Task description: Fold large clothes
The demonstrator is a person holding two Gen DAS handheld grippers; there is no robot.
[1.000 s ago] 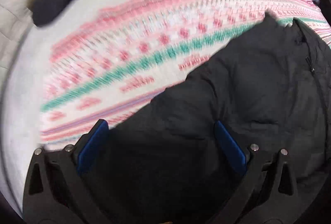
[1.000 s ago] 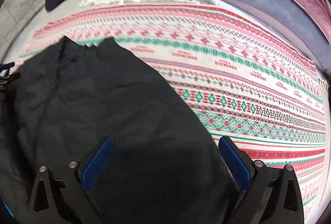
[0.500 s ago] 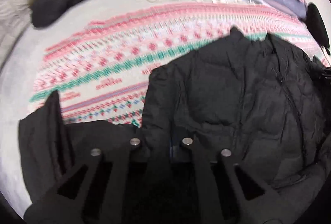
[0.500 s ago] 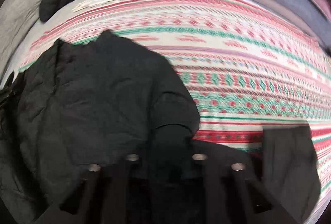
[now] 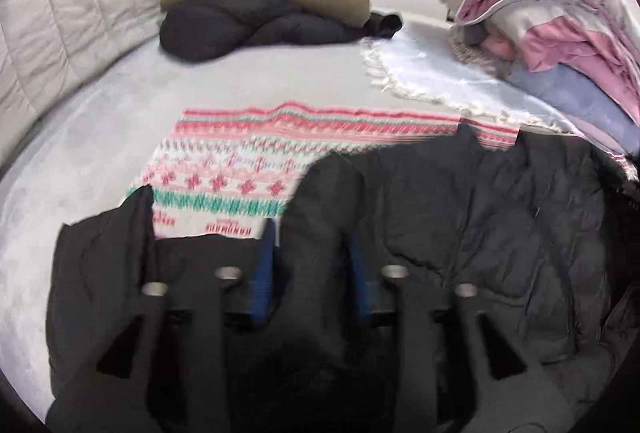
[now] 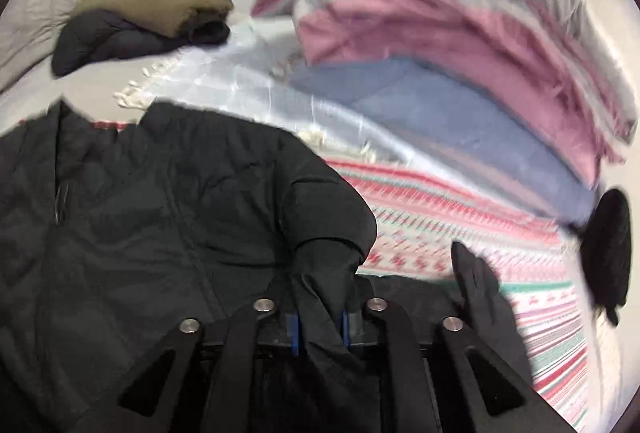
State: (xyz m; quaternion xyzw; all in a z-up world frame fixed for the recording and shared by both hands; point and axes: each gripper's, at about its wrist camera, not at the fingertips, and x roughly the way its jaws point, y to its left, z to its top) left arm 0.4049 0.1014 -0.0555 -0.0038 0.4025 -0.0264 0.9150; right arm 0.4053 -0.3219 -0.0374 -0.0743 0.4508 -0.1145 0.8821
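Observation:
A black puffer jacket (image 5: 480, 217) lies front-up on a patterned pink, green and white blanket (image 5: 248, 161) on the bed. My left gripper (image 5: 312, 273) is shut on a bunched fold of the jacket's left side and holds it raised; a loose flap hangs at the left. In the right wrist view the jacket (image 6: 140, 201) fills the left half. My right gripper (image 6: 320, 321) is shut on a bunched fold of its right side, with a loose flap (image 6: 480, 297) sticking up to the right.
A folded dark jacket with an olive garment on top (image 5: 264, 13) lies at the head of the bed by a white quilted headboard (image 5: 72, 1). A stack of pink, blue and beige bedding (image 6: 460, 45) sits at the right. A fringed white cloth (image 5: 432, 73) lies beyond the blanket.
Both grippers went from open to shut on the jacket's lower part. Both have since lifted and tilted up, pulling the fabric with them, so the headboard and bedding stack came into view.

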